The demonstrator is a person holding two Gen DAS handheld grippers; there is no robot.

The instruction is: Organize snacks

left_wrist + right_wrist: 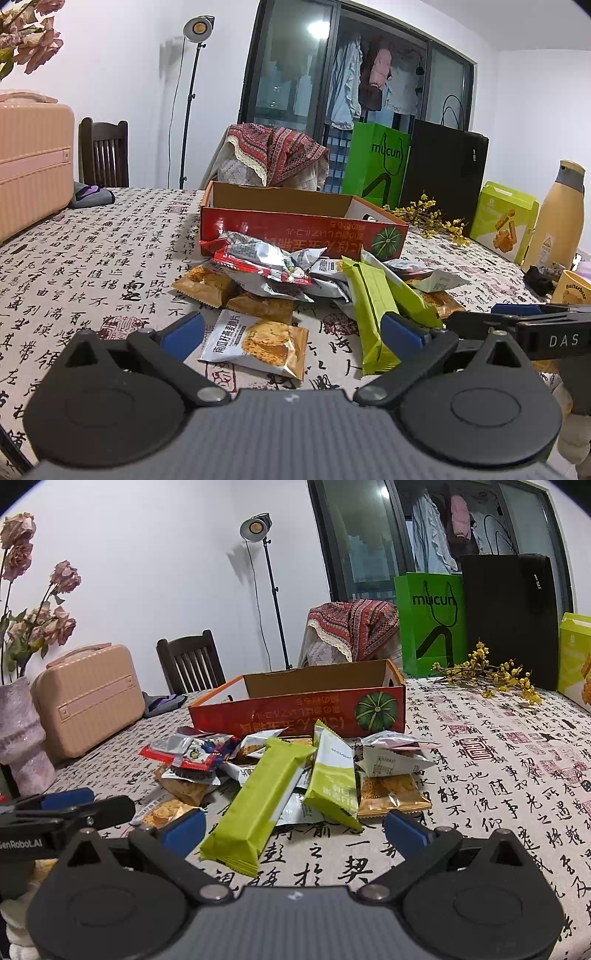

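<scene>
A pile of snack packets (295,284) lies on the table in front of an open red cardboard box (303,229); the box also shows in the right wrist view (295,716). My left gripper (293,332) is open and empty, just short of a white and orange cracker packet (258,341). My right gripper (295,829) is open and empty, with a long green bar packet (258,805) lying between its fingers' line. The same green bar (371,314) shows in the left wrist view. A second green packet (332,775) and orange cracker packets (388,794) lie beside it.
The table has a calligraphy-print cloth (498,775). A pink case (88,698) and a vase (22,734) stand at the left. Green (430,624) and black (509,616) bags, yellow flowers (491,675), a green snack box (506,221) and a yellow bottle (557,221) stand at the right.
</scene>
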